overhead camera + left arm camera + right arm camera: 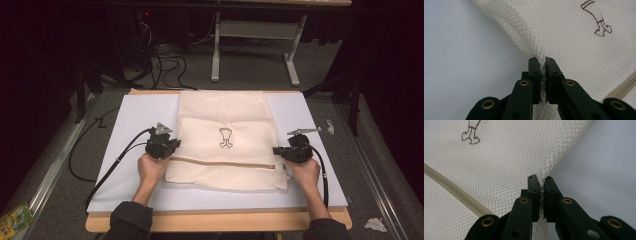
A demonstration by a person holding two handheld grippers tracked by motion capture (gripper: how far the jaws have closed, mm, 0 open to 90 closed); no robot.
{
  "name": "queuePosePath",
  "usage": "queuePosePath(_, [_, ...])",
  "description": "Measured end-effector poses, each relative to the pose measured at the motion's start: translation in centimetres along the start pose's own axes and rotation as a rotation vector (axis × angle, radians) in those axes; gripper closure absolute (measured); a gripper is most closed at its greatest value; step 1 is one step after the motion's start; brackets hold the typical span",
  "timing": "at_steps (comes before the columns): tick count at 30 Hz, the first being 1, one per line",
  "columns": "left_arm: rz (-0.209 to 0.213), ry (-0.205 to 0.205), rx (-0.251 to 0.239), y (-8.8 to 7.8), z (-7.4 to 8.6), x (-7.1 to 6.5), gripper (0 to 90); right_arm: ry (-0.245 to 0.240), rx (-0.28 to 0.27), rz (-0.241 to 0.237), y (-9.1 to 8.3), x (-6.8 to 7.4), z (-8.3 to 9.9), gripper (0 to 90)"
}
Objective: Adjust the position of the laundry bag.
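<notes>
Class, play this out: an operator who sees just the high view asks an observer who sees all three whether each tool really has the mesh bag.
Operator: Has the left tool caught the bag?
Observer: Yes. The left tool is shut on the mesh bag, pinching its side edge.
Operator: And the right tool?
Observer: The right tool is shut on the opposite side edge.
Operator: Is the fabric flat there?
Observer: No. In both gripper views the mesh rises off the white board towards the jaws.
</notes>
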State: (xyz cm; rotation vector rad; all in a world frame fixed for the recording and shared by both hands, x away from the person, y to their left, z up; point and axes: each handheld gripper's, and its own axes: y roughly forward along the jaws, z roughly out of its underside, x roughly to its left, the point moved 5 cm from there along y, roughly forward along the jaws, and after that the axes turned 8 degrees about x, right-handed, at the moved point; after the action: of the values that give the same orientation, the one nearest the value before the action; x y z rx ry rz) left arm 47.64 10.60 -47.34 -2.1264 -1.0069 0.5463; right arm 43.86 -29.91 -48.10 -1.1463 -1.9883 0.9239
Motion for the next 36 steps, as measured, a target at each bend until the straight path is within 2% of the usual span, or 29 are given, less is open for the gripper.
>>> queuePosePath(3, [-0.019,0.0,-0.004,-0.6,0.6,0.5,84.7,-0.012,-0.002,-0.008,0.2,0.7,-0.1,86.9])
queuePosePath(13, [-0.041,-0.028,-0.021,-1.9,1.9,1.7,84.4,-0.046,-0.012,-0.04,1.2,2.6,-0.4,86.8])
queuePosePath(22, [-0.067,-0.027,-0.029,-2.4,2.8,2.1,84.1,-0.058,-0.015,-0.04,1.3,3.5,-0.3,86.7])
queuePosePath(29, [-0.064,-0.047,-0.031,-2.4,3.4,2.3,83.9,-0.055,-0.02,-0.051,1.7,3.8,0.0,86.6])
queuePosePath(36, [-0.064,-0.046,-0.029,-2.6,3.7,2.4,83.5,-0.053,-0.021,-0.047,1.9,4.0,0.2,86.3])
